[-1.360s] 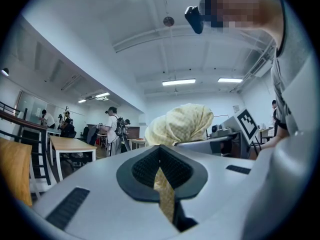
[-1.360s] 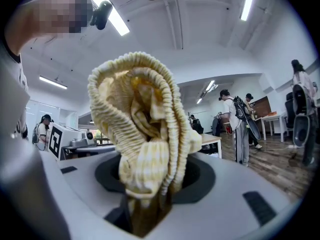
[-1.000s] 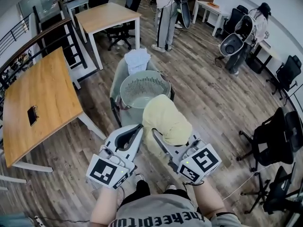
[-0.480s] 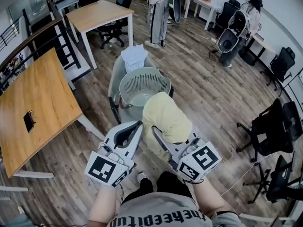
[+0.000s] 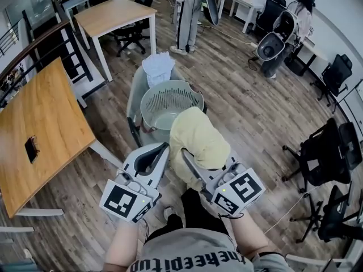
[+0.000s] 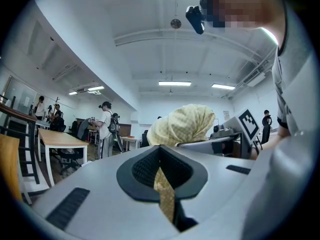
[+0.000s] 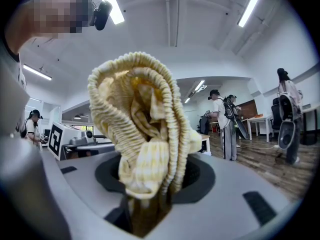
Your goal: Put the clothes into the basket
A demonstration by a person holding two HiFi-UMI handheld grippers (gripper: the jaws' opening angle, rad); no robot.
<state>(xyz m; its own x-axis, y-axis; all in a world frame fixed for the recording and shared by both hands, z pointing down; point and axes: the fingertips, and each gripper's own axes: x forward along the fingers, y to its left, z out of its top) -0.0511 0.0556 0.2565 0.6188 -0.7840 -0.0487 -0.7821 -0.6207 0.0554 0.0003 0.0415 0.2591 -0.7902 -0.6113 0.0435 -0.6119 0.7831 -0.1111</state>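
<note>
Head view: yellow garment (image 5: 197, 139), bunched, held aloft just short of the basket (image 5: 151, 97), apparently for dropping in. Left gripper (image 5: 165, 146) jaws pinch a thin fabric edge. Right gripper (image 5: 185, 153) jaws clamp the gathered bulk, so likely nothing trails.

Both of the person's forearms reach forward from the torso, side by side. The left forearm (image 5: 121, 241) carries the left grey-white two-jaw gripper (image 5: 163, 147), held level, its black-and-white marker cube (image 5: 126, 202) nearest the body. Its jaws are drawn together on a thin strip of the pale yellow ribbed cloth garment (image 5: 198, 143). The right forearm (image 5: 251, 238) carries the right grey-white two-jaw gripper (image 5: 185, 152), also level and angled slightly inward. Its jaws stand partly apart, clamped on a thick bunch of the same garment. The two gripper tips sit near each other, not touching.
</note>
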